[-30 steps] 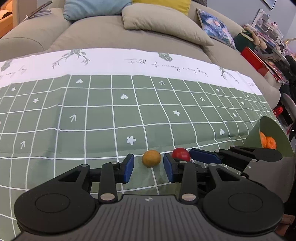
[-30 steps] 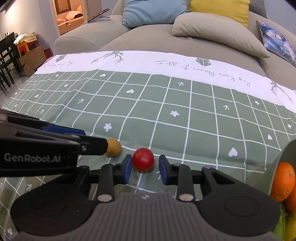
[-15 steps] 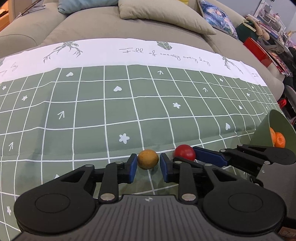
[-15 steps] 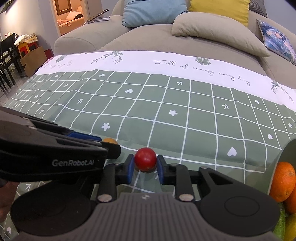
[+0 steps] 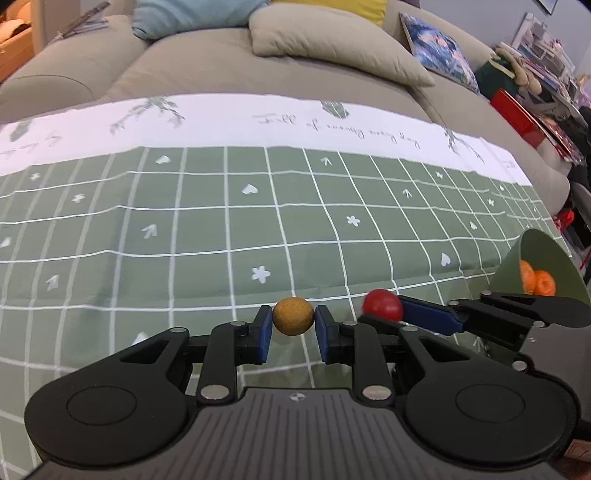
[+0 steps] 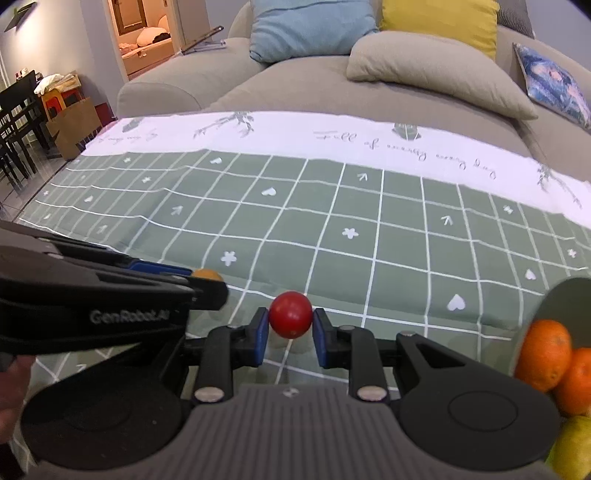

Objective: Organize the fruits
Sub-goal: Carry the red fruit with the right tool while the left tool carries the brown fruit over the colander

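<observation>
Nearest to me, my left gripper [image 5: 293, 330] has its blue pads [image 5: 263, 334] pressed against both sides of a small brownish-yellow fruit [image 5: 293, 316], so the jaws are clamped on it. The fruit sits at the pad tips, low over the tablecloth [image 5: 207, 240]; I cannot tell whether it is lifted clear of the cloth. Just to its right, my right gripper [image 6: 289, 334] is closed the same way on a small red fruit [image 6: 290, 314], pinched between its two blue pads [image 6: 320, 341]. In the right wrist view the left gripper's black body crosses the near left, with only a sliver of the brownish fruit showing past its tip. The two held fruits are close beside each other, apart, red to the right of brown.

Further right, at the near right edge of the table, stands a green bowl [image 5: 543, 251]. Inside it I see oranges [image 6: 546, 354], and a yellow-green fruit [image 6: 574, 446] nearer to me in the right wrist view.

Beyond the grippers the green checked cloth stretches away bare, ending in a white band with script lettering. Past the table is a beige sofa [image 6: 303, 85] with a beige cushion [image 6: 436, 77], a light blue pillow [image 6: 310, 26], a yellow pillow [image 6: 439, 22] and a blue patterned one [image 6: 554, 85] on the right.
</observation>
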Demonstrator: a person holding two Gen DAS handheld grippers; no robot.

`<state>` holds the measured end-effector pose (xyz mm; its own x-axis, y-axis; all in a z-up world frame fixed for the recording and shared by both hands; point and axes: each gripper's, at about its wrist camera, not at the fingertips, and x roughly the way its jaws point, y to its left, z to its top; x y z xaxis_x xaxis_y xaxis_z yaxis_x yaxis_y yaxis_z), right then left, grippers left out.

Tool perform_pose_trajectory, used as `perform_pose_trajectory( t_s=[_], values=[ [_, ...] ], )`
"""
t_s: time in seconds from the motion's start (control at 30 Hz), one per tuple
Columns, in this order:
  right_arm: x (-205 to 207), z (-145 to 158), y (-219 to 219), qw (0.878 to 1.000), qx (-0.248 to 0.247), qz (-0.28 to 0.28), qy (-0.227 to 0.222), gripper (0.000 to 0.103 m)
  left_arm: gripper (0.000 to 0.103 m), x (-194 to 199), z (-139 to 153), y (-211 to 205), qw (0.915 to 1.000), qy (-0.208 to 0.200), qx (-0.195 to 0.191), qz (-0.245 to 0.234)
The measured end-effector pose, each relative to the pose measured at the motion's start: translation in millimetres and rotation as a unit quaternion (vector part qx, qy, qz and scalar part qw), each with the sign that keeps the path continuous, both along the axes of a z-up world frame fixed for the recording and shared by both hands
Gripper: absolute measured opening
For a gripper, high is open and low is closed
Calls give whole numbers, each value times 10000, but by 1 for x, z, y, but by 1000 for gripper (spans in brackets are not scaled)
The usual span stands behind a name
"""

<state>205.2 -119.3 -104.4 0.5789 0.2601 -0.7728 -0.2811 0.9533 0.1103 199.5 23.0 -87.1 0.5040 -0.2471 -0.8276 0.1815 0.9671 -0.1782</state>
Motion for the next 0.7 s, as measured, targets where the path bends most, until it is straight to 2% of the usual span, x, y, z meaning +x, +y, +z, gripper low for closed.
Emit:
perform_pose_trajectory(
  t_s=[0.23,0.43,0.7],
  values=[
    [-38,35,-6,9997,-6,101,-208,21,27,-38,32,4,9996,-218,-60,168],
    [-82,60,-17,9993,-10,196,-317,21,27,-70,49,-2,9994,-242,-175,185],
    [-131,83,-48,9989,-7,173,-428,21,27,-106,71,-26,9986,-397,-339,-83]
  ],
)
